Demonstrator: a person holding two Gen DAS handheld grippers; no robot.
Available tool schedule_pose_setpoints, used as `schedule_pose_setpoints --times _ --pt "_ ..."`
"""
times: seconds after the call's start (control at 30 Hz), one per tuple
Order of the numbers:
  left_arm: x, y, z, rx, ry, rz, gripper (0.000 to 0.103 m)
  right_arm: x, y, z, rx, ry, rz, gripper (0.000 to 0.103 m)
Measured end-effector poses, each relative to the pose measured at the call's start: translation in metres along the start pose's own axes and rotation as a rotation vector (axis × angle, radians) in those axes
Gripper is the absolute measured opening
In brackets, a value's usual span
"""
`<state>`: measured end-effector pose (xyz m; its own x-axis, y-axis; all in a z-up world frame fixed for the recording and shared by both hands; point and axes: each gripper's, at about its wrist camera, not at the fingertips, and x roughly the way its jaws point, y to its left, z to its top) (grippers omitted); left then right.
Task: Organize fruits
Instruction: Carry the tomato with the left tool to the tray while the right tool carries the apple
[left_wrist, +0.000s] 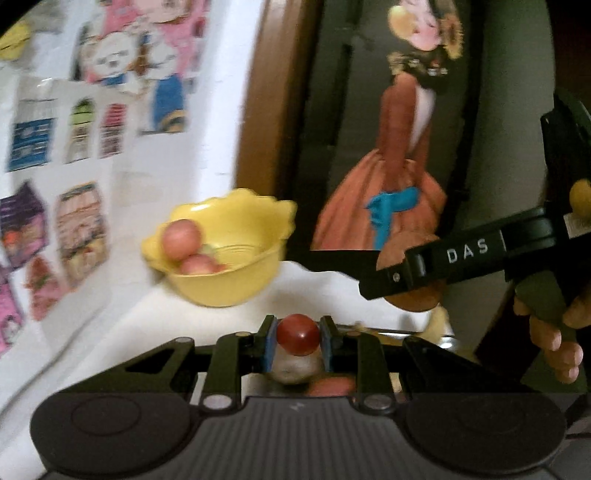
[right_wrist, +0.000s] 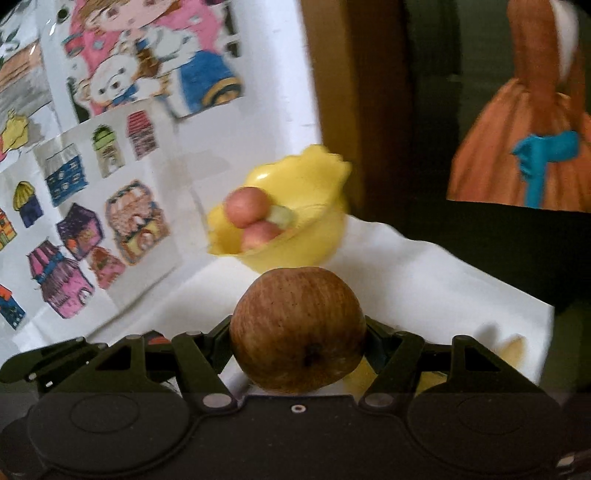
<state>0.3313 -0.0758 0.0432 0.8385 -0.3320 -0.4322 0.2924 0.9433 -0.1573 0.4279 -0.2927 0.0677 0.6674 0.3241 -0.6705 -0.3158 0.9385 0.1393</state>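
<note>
While your right tongs (right_wrist: 297, 332) clamp the brown-red apple (right_wrist: 297, 328) from both sides, its dark blossom end faces the camera, so its core axis runs roughly along the fingers, near to far. Round as it is, it has no real long axis. It fills the gap between the fingers, which stand about an apple's width apart.

Your left tongs (left_wrist: 298, 338) are nearly closed on a small dark-red fruit (left_wrist: 298, 333), pinched between the blue pads (left_wrist: 270, 345); it looks round, and its stem direction cannot be told. Below it lie a pale roundish fruit (left_wrist: 295, 369) and a reddish one (left_wrist: 330, 386), both blurred.

Beyond both sets of tongs, the yellow bowl (right_wrist: 295, 243) with a scalloped rim stands on the white-covered bench (right_wrist: 424, 280), already holding two pink fruits (right_wrist: 246, 206) and a pale green piece (right_wrist: 281, 216). It sits near the far left corner, close to the wall of coloured drawings (right_wrist: 110, 206). White cloth lies open between the apple and the bowl and to the right of the bowl, up to the bench's right edge, where a yellow fruit (right_wrist: 511, 350) lies. In the left view, your right tool (left_wrist: 465, 254) reaches in from the right, a hand (left_wrist: 554, 328) on its grip.
</note>
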Motion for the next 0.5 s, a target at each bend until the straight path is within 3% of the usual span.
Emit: schedule_pose_setpoints --times 0.27,0.5 --pt "0.015 -0.053 -0.017 0.026 0.008 -0.119 0.027 -0.035 -0.063 -0.038 0.066 0.012 -0.08 0.07" --pt "0.024 -0.081 -0.043 0.047 0.047 -0.176 0.027 -0.042 -0.095 -0.077 0.111 0.042 -0.088 0.07"
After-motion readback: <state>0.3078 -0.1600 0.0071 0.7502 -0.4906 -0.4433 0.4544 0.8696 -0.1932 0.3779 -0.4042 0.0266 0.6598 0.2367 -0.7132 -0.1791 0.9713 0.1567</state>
